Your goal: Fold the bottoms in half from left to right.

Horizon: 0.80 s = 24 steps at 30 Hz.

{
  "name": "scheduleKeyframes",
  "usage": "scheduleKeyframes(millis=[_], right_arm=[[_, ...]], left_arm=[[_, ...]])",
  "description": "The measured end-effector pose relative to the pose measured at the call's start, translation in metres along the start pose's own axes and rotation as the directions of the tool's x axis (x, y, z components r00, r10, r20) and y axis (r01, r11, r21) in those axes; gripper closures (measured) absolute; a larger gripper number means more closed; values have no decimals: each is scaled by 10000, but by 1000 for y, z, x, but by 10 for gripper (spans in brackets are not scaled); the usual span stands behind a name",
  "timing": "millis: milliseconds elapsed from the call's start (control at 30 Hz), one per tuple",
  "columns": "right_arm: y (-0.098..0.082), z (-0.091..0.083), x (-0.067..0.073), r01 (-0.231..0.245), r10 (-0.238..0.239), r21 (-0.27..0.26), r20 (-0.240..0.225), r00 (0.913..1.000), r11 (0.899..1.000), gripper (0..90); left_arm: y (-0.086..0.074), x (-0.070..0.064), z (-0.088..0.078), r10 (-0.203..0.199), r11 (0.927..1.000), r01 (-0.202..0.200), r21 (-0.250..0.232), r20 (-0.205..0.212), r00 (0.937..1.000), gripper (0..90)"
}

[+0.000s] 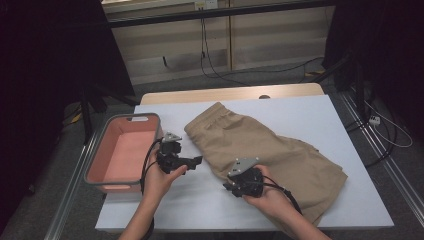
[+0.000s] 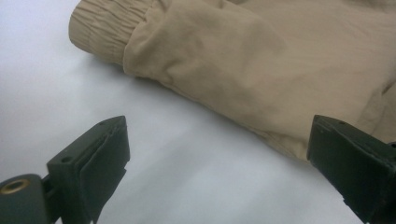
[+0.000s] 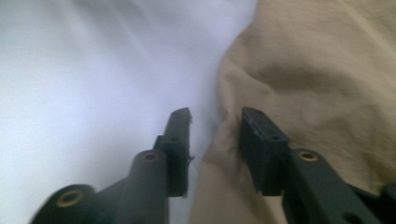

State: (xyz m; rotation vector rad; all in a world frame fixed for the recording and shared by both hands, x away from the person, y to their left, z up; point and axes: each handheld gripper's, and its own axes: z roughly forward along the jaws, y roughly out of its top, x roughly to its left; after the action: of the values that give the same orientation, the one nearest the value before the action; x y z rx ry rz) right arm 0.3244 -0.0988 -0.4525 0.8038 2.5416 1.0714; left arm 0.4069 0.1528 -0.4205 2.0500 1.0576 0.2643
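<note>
Shorts edge between narrowed right jaws, left jaws wide over bare table

Jaws first. In the right gripper view the right gripper [image 3: 215,123] has its two black jaws drawn fairly close, with a narrow gap left, and a raised fold at the hem edge of the tan shorts [image 3: 317,84] sits in that gap. The cloth lies against the inner face of one jaw; whether both pads actually press on it cannot be told (the picture is blurred). In the left gripper view the left gripper [image 2: 219,154] stands with its jaws spread wide and nothing between them but white tabletop; the near edge of the shorts [image 2: 261,60] runs just beyond the tips, with the gathered elastic waistband off to the upper left.

No brand, label or writing can be read on the shorts, the grippers or the bin.

From the high view, the right hand [image 1: 270,197] holds its gripper [image 1: 231,187] at the lower edge of the shorts [image 1: 270,150], near the crotch side of the front leg, pointing left along the table. The left hand [image 1: 160,182] holds its gripper [image 1: 196,162] level, aimed at the shorts' left edge and a little short of it. The shorts lie flat and slanted on the white table [image 1: 200,200], waistband toward the far left, legs toward the near right corner. A pink bin [image 1: 125,150] with a grey rim sits at the table's left end, just beside the left hand. Cables [image 1: 215,60] trail across the carpet beyond the table.
</note>
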Motion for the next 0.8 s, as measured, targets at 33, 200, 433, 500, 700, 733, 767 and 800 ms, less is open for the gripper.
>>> scheduleKeyframes(millis=[33,200,433,500,700,733,767,800], right_arm=[[-1,1,-1,17,-17,15,159,9999,10000,703],[-4,3,-4,286,-289,79,397,9988,9996,805],[-4,2,-5,101,-99,-79,339,9994,9999,885],[-4,0,-4,84,-80,-148,281,9996,9999,889],[-4,-4,5,310,-308,-251,71,9995,9992,894],[-4,-5,6,359,-358,-258,67,9993,9990,895],[-4,-5,8,408,-407,-254,26,9992,9988,895],[-4,-6,9,511,-511,-232,1,9987,9984,895]], left_arm=[[0,0,0,40,10000,-40,-6,51,10000,55],[2,-3,3,-90,9999,90,-120,10,10000,42],[4,-4,4,-128,9998,128,-126,-4,9999,38],[4,-4,5,-239,9995,238,-209,-48,9997,37],[6,-2,5,-187,9996,183,-202,-159,9997,36],[6,-2,5,-229,9995,226,-233,-163,9996,36],[7,-2,5,-240,9995,235,-230,-199,9995,36],[7,-2,5,-240,9995,235,-230,-199,9995,36]])
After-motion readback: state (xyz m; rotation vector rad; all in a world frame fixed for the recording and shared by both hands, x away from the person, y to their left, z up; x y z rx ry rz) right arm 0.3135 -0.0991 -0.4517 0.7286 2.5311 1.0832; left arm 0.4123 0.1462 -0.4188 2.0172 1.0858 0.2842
